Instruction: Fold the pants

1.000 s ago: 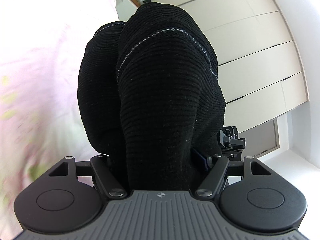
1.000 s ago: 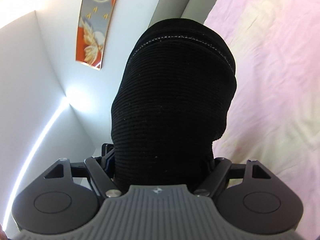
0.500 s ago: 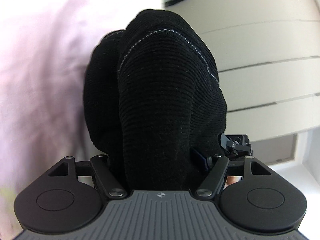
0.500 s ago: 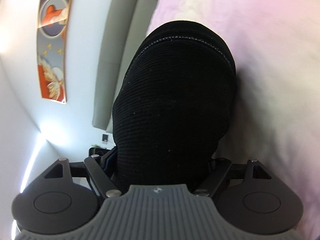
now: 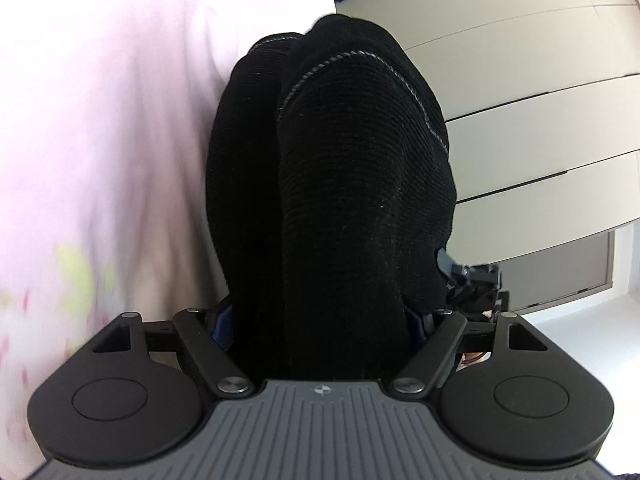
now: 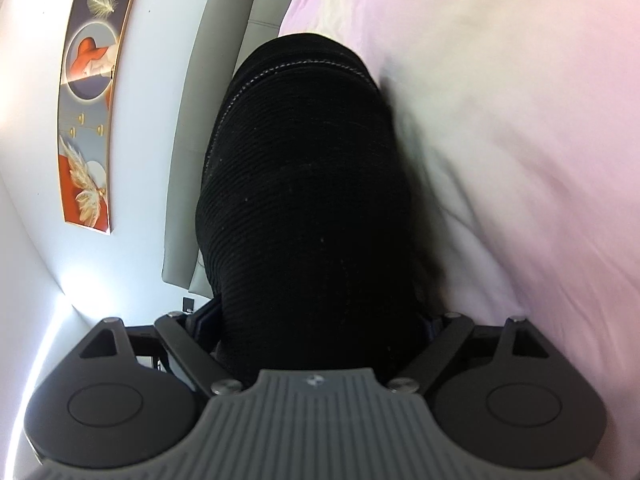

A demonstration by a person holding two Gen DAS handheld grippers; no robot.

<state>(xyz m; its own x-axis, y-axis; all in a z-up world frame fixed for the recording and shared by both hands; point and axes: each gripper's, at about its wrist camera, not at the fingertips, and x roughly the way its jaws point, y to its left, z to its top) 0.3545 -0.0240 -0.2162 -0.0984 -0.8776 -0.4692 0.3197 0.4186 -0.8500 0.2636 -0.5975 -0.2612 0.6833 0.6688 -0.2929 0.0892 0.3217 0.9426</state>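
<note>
The bed (image 5: 100,140), the largest thing in both wrist views, is showing as a soft, pale pink sheet with shallow creases and, in the left view, a blurred yellow-green print low at the edge. Beside it in the left view, flat cream cabinet panels (image 5: 520,128) with thin dark seams are curving across the right side; in the right view a smooth white wall (image 6: 160,60) is carrying a tall, narrow picture (image 6: 90,108) in orange, grey and white with feather shapes, next to a padded grey headboard (image 6: 212,100).

The pants (image 5: 340,184) are filling the middle of each view: black, finely ribbed cloth bunched into rounded, thick folds, with a pale line of stitching arcing across the top. In the left view they are bulging in two lobes and lying against the sheet on their left side.

The left gripper (image 5: 320,320) is holding this bundle, its matte black links angling outward around the cloth; its jaws have just been opening, with the fabric between them, and the fingertips are hidden behind it. The right gripper (image 6: 316,320) is likewise wrapped in the pants (image 6: 304,184), jaws having just been opening around the bundle. Whether either pair of pads is pressing the cloth cannot be told.
</note>
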